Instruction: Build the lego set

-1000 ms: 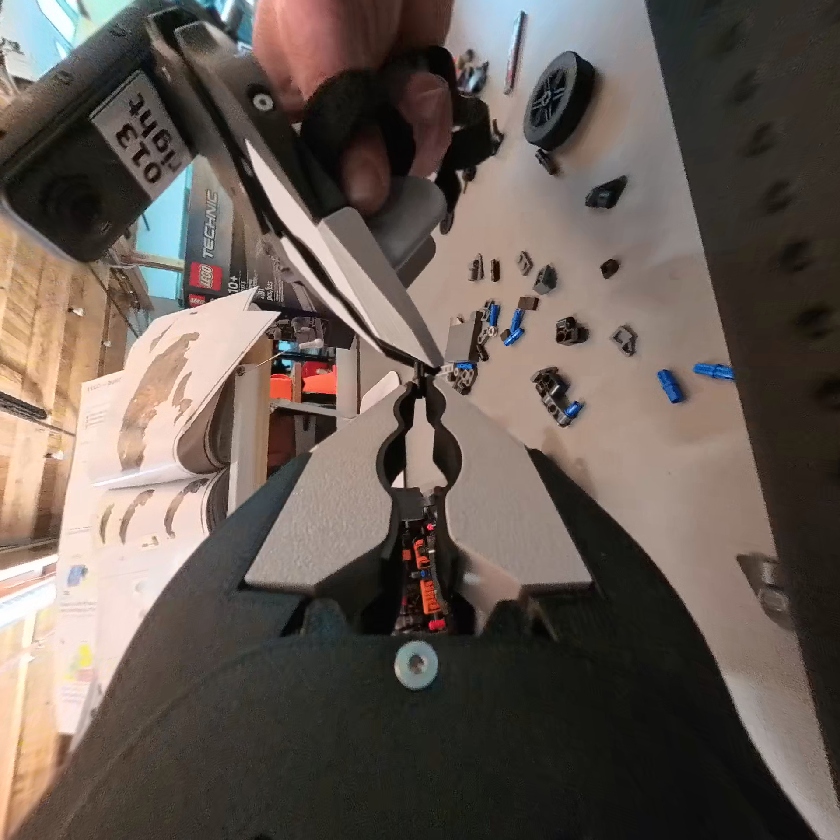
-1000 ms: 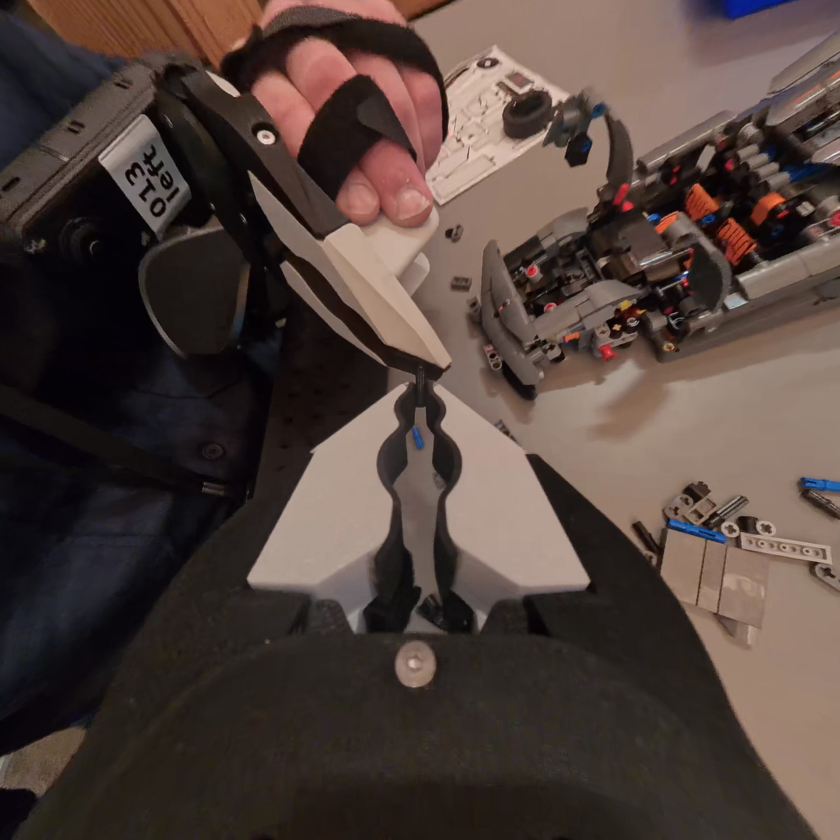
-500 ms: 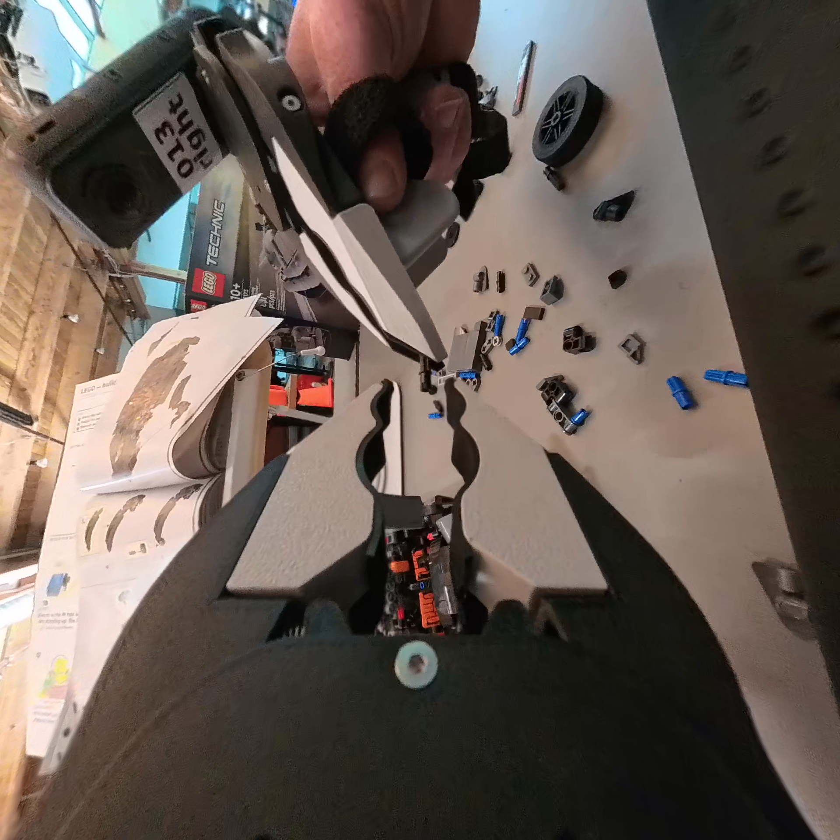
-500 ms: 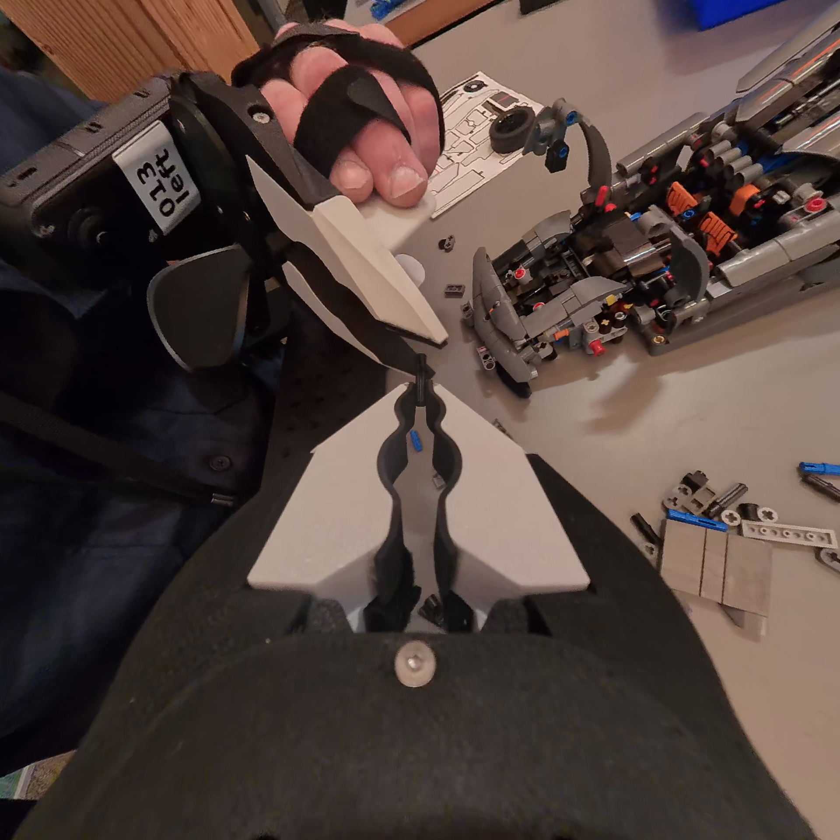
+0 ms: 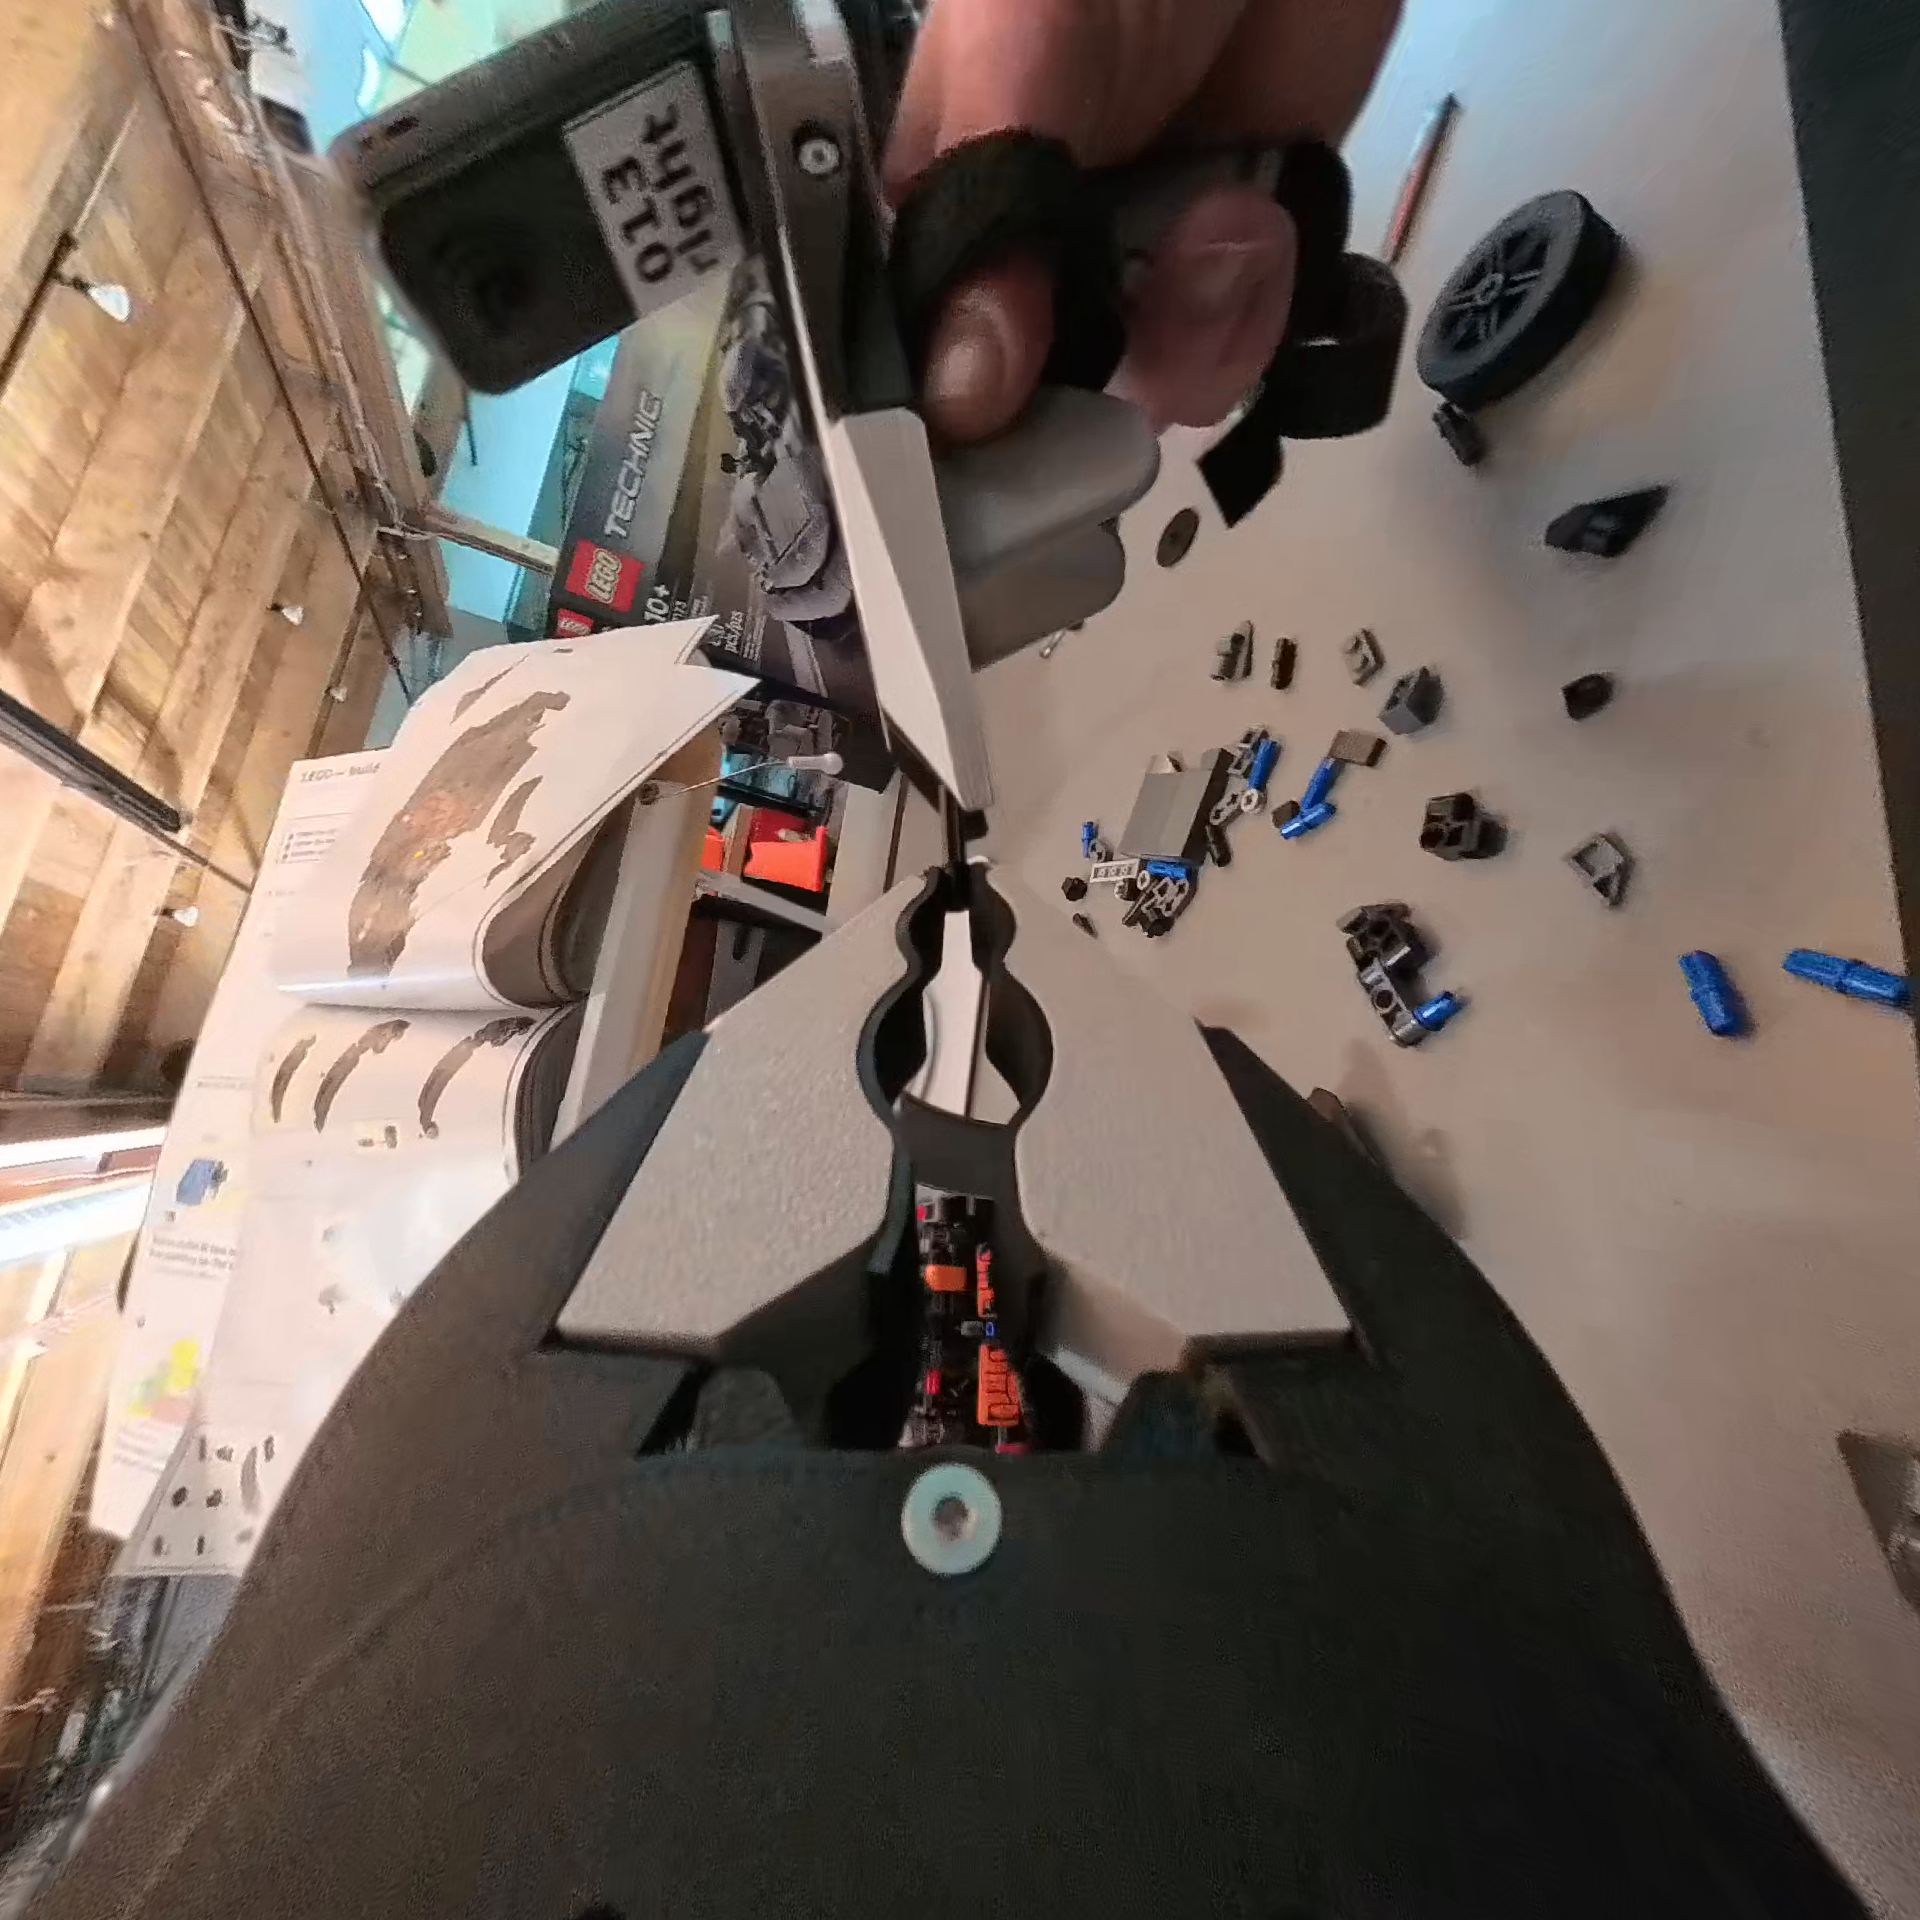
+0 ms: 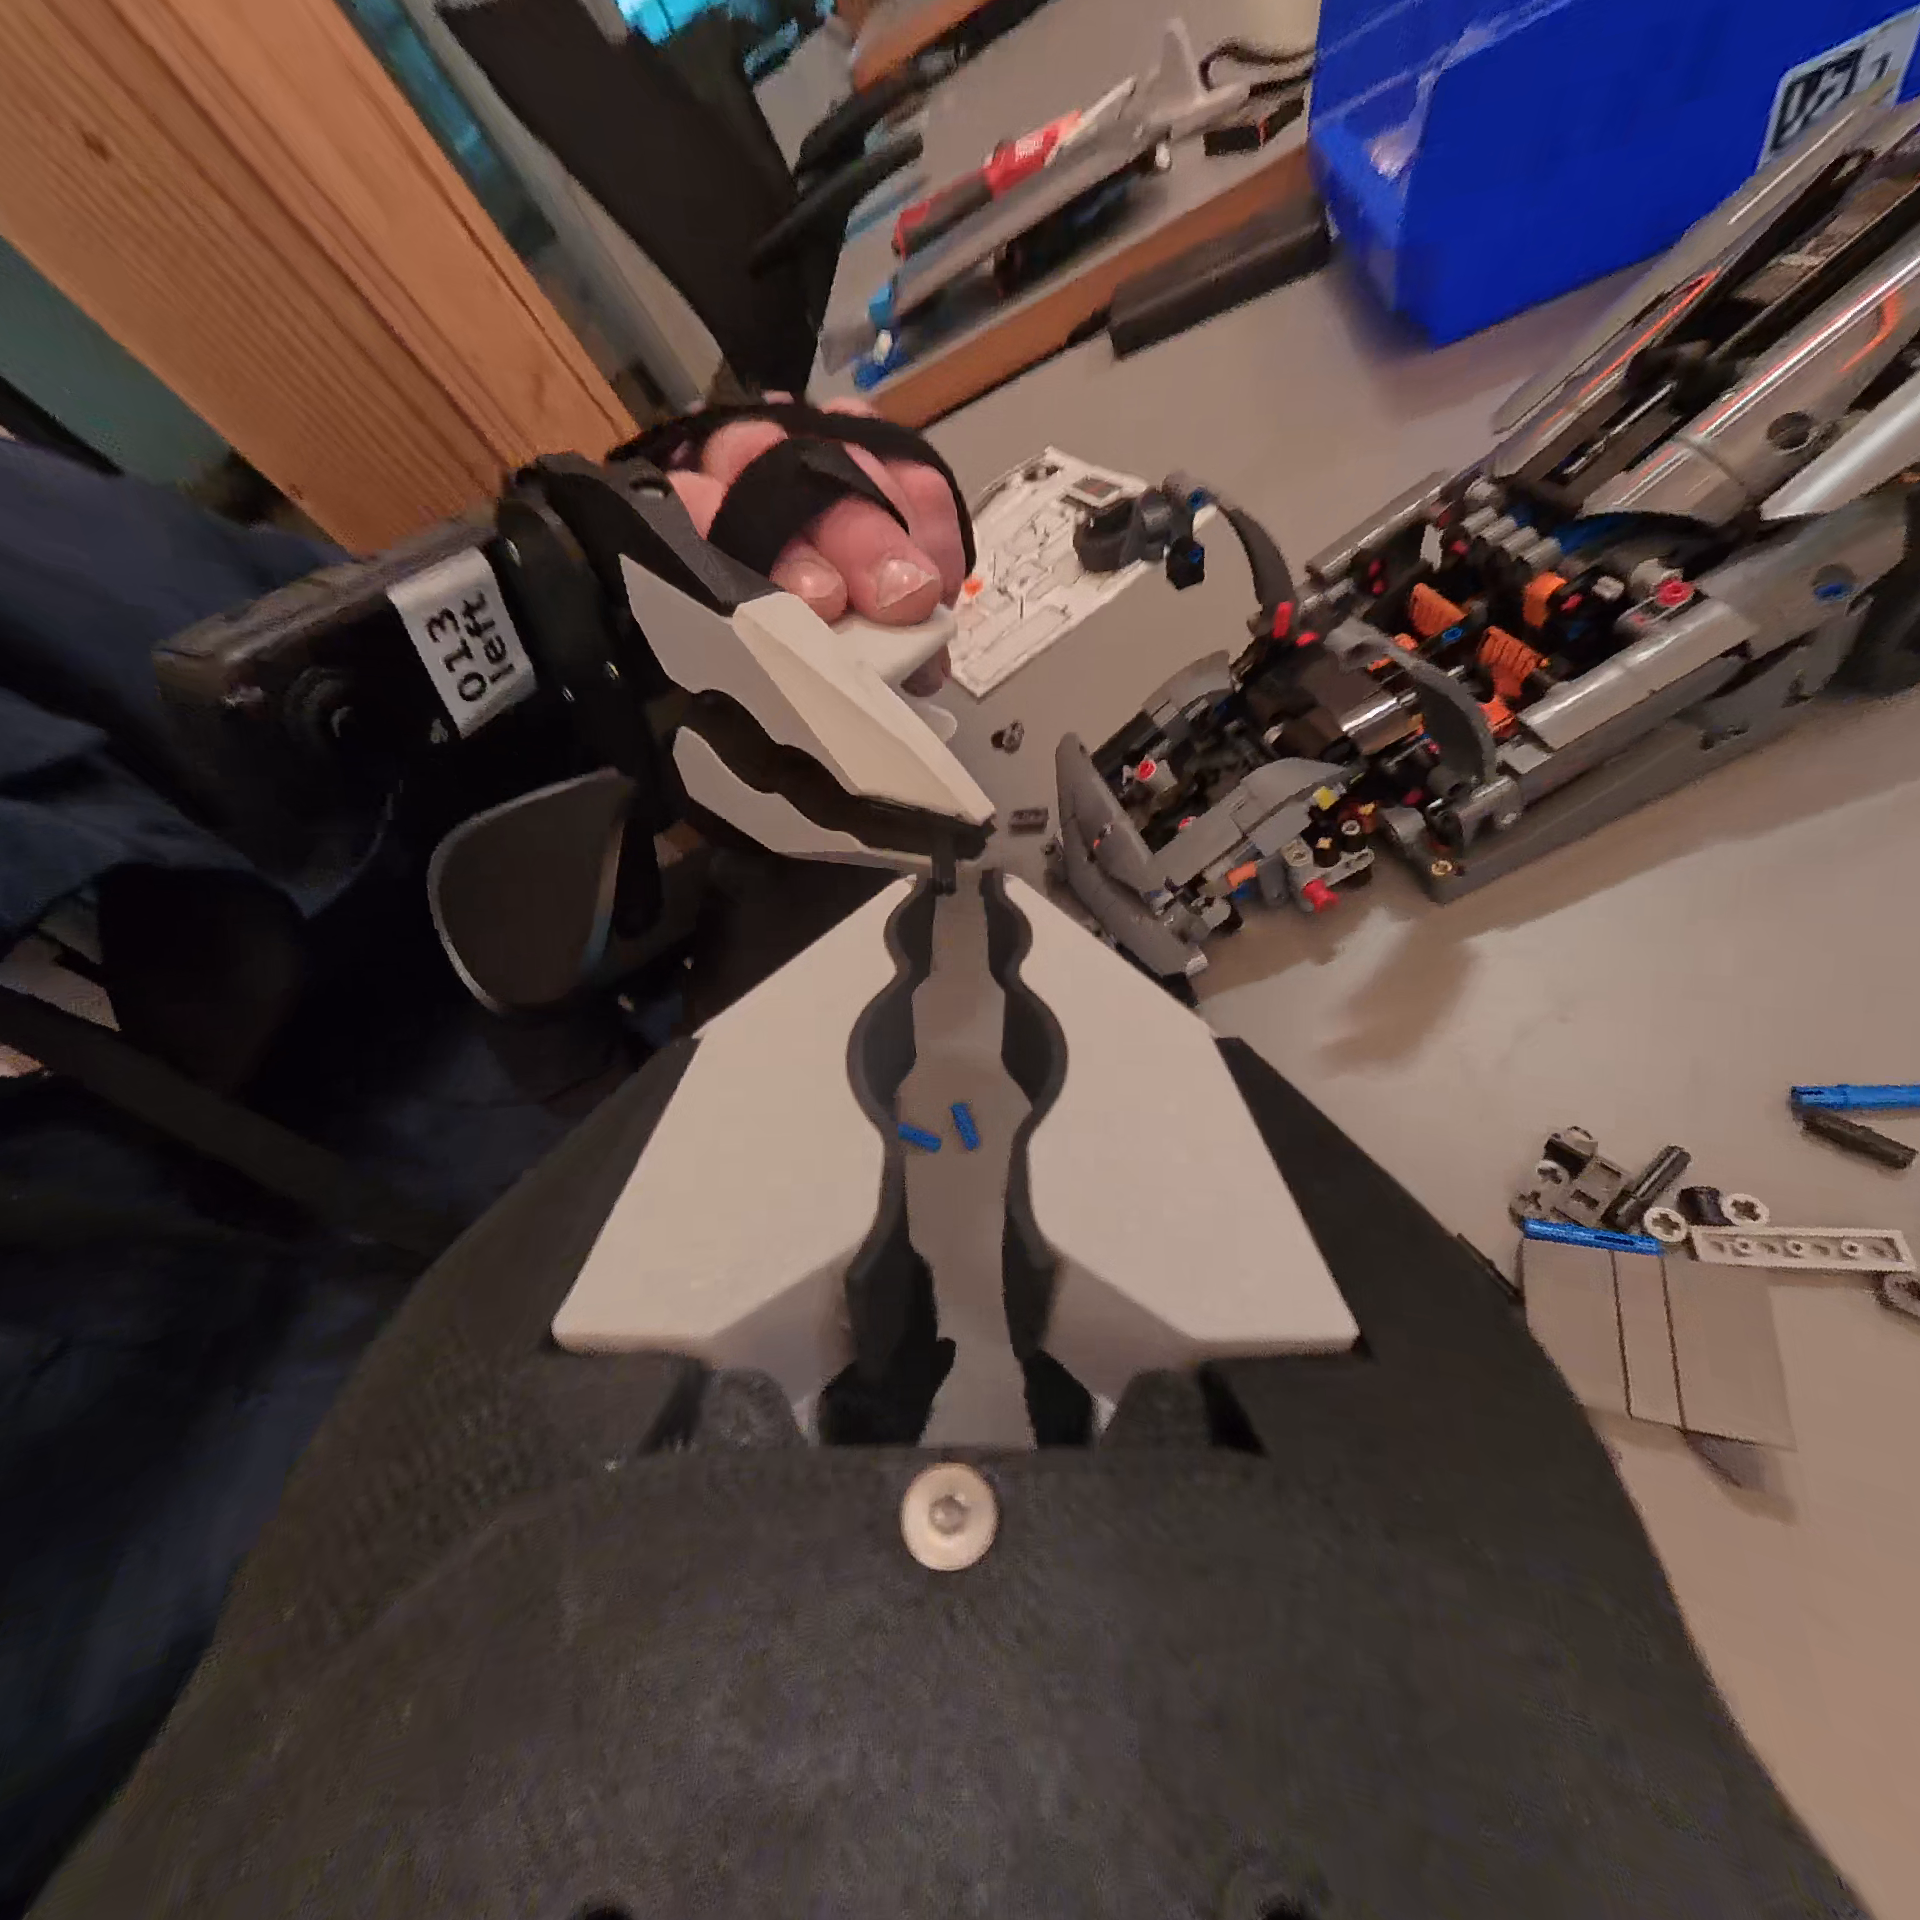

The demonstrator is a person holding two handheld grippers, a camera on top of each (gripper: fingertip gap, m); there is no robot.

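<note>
My left gripper [image 5: 956, 888] is shut on a small black pin [image 5: 951, 836], held in the air above the table. In the right wrist view the left gripper [image 6: 971, 831] comes in from the left with the black pin [image 6: 945, 868] sticking out of its tips. My right gripper [image 6: 951, 883] is tip to tip with it, its jaws a little apart around the pin. It also shows in the left wrist view [image 5: 966, 805], coming down from above. The part-built grey Lego car [image 6: 1455, 727] lies on the grey table [image 6: 1351, 1091] to the right.
Loose pieces [image 5: 1174, 821], blue pins [image 5: 1709, 992] and a black wheel [image 5: 1517, 301] lie scattered. An open instruction booklet [image 5: 416, 883] and the set's box [image 5: 665, 540] stand at the left. Grey panels [image 6: 1642, 1340], a sticker sheet [image 6: 1039, 582] and a blue bin [image 6: 1558, 156] are near the car. The grippers are tip to tip, or close to it.
Half a second ago my left gripper was open and the right was shut on the pin. Now the left has closed on the pin and the right jaws have parted. Both grippers have risen.
</note>
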